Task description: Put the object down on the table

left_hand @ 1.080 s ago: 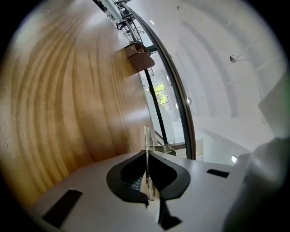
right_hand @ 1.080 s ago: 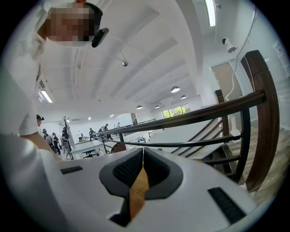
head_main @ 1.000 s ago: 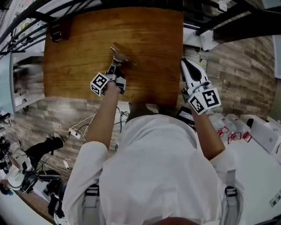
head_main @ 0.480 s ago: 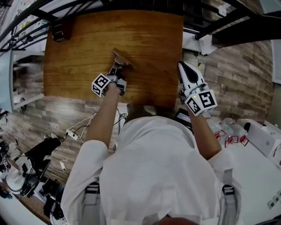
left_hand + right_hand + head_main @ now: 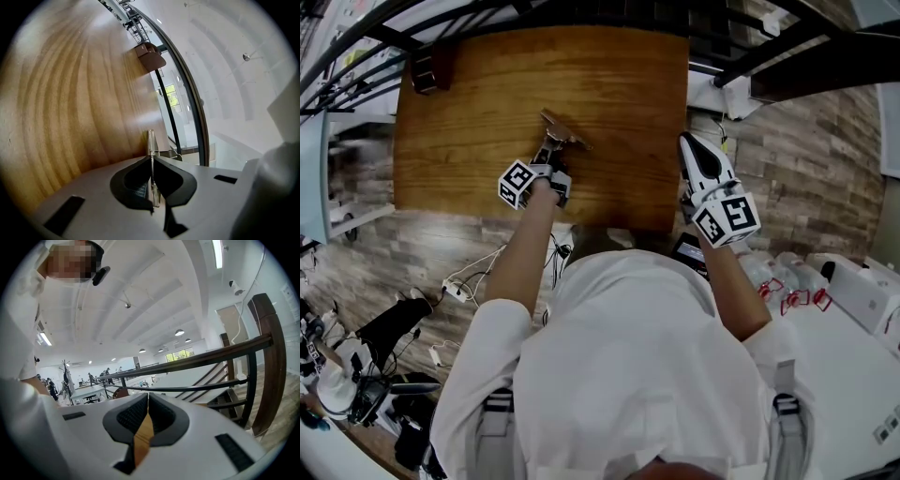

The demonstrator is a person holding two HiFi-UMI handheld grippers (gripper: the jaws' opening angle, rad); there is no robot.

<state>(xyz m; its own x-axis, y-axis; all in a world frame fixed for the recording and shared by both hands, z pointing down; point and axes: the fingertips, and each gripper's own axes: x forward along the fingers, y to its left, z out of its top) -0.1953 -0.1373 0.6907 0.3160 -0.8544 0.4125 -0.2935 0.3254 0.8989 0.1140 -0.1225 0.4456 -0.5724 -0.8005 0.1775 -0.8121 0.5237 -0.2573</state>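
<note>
A thin flat brownish object rests over the middle of the wooden table. My left gripper is shut on its near end. In the left gripper view the object shows edge-on, pinched between the dark pads of the left gripper and sticking out past them toward the tabletop. My right gripper hovers at the table's right edge. In the right gripper view the right gripper has its jaws together with nothing between them.
A dark small object sits at the table's far left corner, also in the left gripper view as a brown box. Dark railings run beyond the table's far right. Cables lie on the floor by the near left edge.
The left gripper has stayed on the object at nearly the same spot. The right gripper has shifted slightly back along the table's right edge.
</note>
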